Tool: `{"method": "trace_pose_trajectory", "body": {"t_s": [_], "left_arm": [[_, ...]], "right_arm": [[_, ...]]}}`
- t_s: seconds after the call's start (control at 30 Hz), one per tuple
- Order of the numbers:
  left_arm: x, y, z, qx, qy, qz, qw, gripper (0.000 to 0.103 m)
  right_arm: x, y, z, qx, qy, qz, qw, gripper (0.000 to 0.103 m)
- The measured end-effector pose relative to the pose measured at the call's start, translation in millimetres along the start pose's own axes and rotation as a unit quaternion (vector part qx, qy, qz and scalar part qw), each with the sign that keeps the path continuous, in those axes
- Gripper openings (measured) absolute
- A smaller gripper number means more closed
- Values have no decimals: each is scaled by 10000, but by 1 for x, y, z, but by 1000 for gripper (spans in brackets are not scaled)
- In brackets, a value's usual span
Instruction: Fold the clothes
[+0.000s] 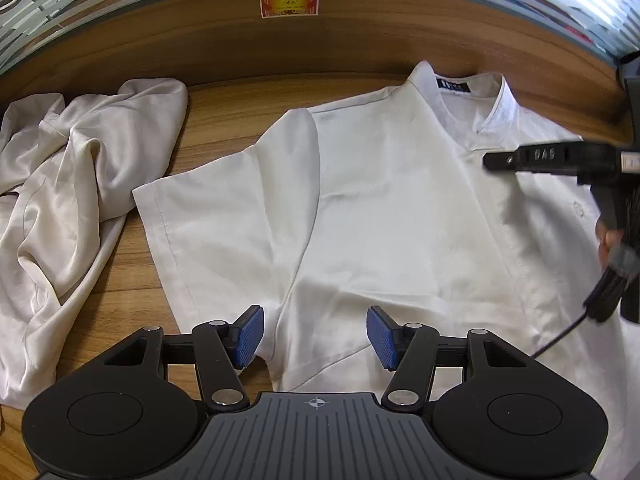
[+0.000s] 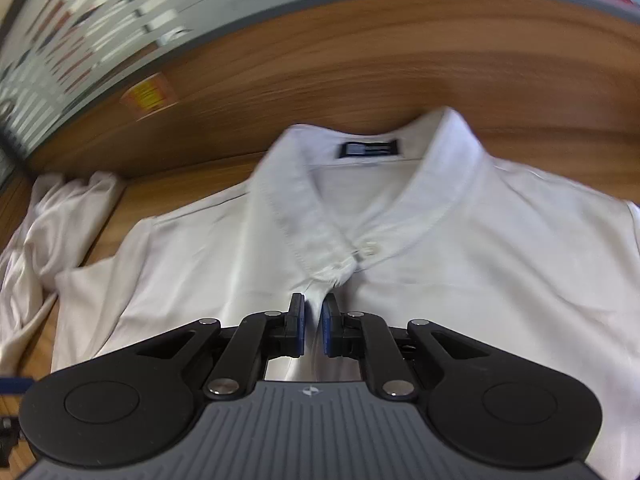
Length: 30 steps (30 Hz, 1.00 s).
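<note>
White short-sleeved shirt (image 1: 400, 208) spread flat, front up, on a wooden table (image 1: 224, 120), collar toward the far edge against a low wooden wall (image 1: 360, 40). Dark label (image 2: 367, 149) inside the back of the collar (image 2: 452, 184). One white button (image 2: 370, 249) fastened at the throat, just below the collar's opening. Near sleeve (image 1: 208, 216) laid out to the side, its hem straight and flat on the wood.

Second garment, a crumpled cream cloth (image 1: 72, 184), heaped on the table to the left of the shirt, just beside the sleeve, its lower edge draped toward the near side.

Left gripper (image 1: 315, 336) low over the shirt by the armpit seam, blue pads (image 1: 250, 336) spread well apart, nothing pinched between them; whether the tips touch the cloth cannot be told.

Right gripper (image 2: 313, 326) at the shirt's front placket just below the button, pads drawn almost together with a thin ridge of white cloth rising between them, pinching the shirt. Slight blur in the right wrist view. From the left wrist view, the right gripper seen side-on as a black tool over the shirt's chest, part of a hand (image 1: 610, 244) and a black cable (image 1: 560, 336) behind it.

Red and yellow sticker (image 1: 290, 0) on the wooden wall, frosted striped glass (image 1: 80, 4) above it.
</note>
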<state>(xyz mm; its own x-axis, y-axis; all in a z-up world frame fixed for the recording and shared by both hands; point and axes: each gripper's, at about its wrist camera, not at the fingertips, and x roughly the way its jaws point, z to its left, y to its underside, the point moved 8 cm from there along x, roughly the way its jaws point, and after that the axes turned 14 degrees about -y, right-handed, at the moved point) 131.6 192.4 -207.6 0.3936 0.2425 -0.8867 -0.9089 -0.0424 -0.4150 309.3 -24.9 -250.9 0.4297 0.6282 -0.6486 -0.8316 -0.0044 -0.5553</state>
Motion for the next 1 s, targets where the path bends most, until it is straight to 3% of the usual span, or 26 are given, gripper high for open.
{"method": "trace_pose_trajectory", "body": {"t_s": [0.23,0.3,0.4,0.6,0.67,0.73,0.77,0.87,1.0], "left_arm": [[26,10,17,-127,-263,240,9993,59],[35,15,26,-238,-343,343,9985,59],[44,22,39,-449,-357,447,9974,61],[47,23,41,-275,-322,298,9987,67],[47,23,42,-352,-291,314,9985,66],[44,21,43,-382,-281,217,9986,66],[40,19,44,-356,-303,125,9988,66],[31,13,48,-286,-358,-142,9988,66],[26,5,59,-223,-546,-407,9974,66]], "right_arm": [[-2,-2,-18,482,-171,-68,9987,10],[-3,-3,-16,436,-211,-93,9988,2],[-11,-13,-5,220,-223,-234,9992,2],[-1,-22,-7,-9,48,-233,9997,2],[2,-21,-10,-69,194,-153,9997,5],[-1,-22,-9,-248,463,-163,9985,29],[-5,-23,-8,-372,611,-213,9972,33],[-23,-26,1,-712,866,-375,9930,36],[-41,-21,14,-816,808,-381,9927,36]]}}
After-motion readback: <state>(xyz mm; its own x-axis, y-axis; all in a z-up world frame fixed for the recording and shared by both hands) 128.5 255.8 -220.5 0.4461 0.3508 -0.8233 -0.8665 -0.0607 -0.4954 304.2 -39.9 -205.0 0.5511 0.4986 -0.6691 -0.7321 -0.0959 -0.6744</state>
